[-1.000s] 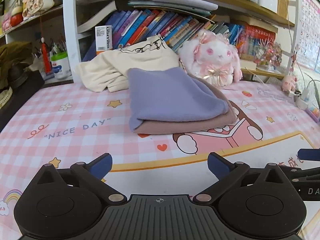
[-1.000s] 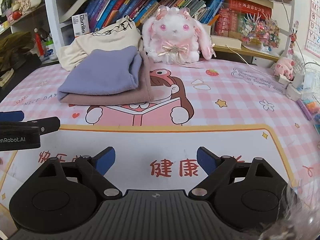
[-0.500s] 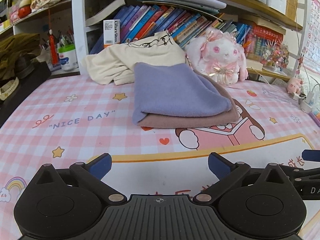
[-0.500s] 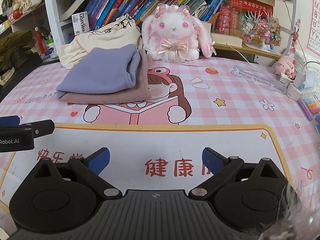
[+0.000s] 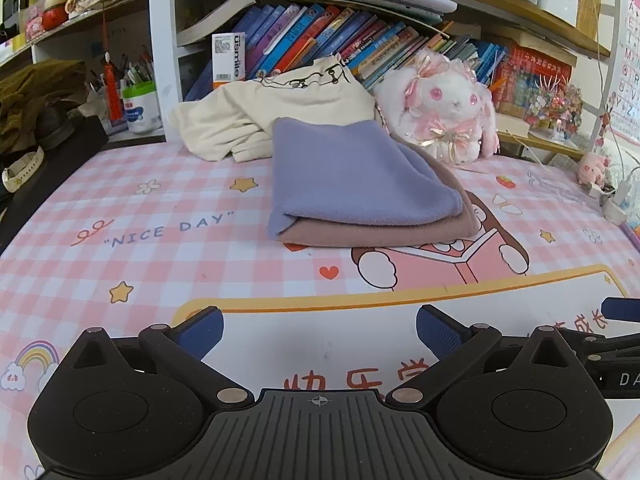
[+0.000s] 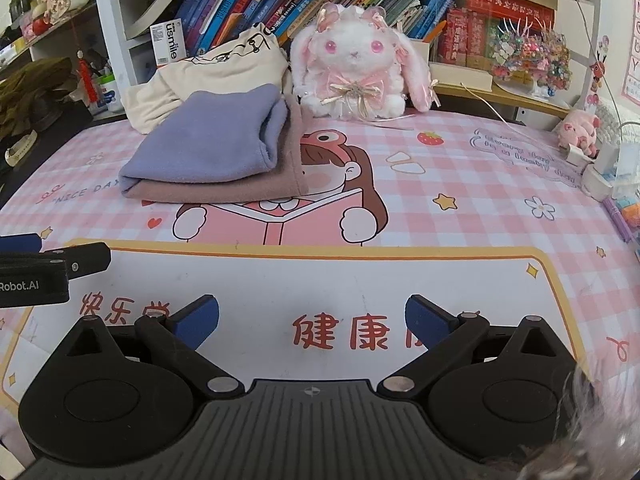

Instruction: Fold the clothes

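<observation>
On the desk [image 5: 168, 280], which is covered by a pink checked mat with cartoon prints, lie three garments. Two are folded and stacked: one lavender fleece [image 5: 352, 176] lies on top of one dusty-pink fleece [image 5: 384, 232], whose edge shows along the near side and the right side of the stack. The third, a cream sweatshirt [image 5: 260, 120], is a loose unfolded heap behind them, leaning against the row of books [image 5: 320, 36] on the lowest shelf. One white plush rabbit [image 6: 352, 68] with pink ears sits just beside the stack on its right, and one small pink pig toy [image 6: 580, 132] stands far off at the right edge.

Seen from the left wrist view, the stack's long axis runs from near to far, tilted a little to the left at the back; its rounded fold faces the near side. From the right wrist view the open hems of both fleeces face right, toward the rabbit.

Two hand-held grippers show. The left hand-held gripper [image 5: 318, 330] hovers low over the white panel of the mat, well short of the stack, level and facing the shelf, its blue-padded fingers [image 5: 200, 330] spread wide with nothing between them. The right hand-held gripper [image 6: 312, 320] sits beside it on the right in the same pose, likewise spread wide and holding nothing.
</observation>
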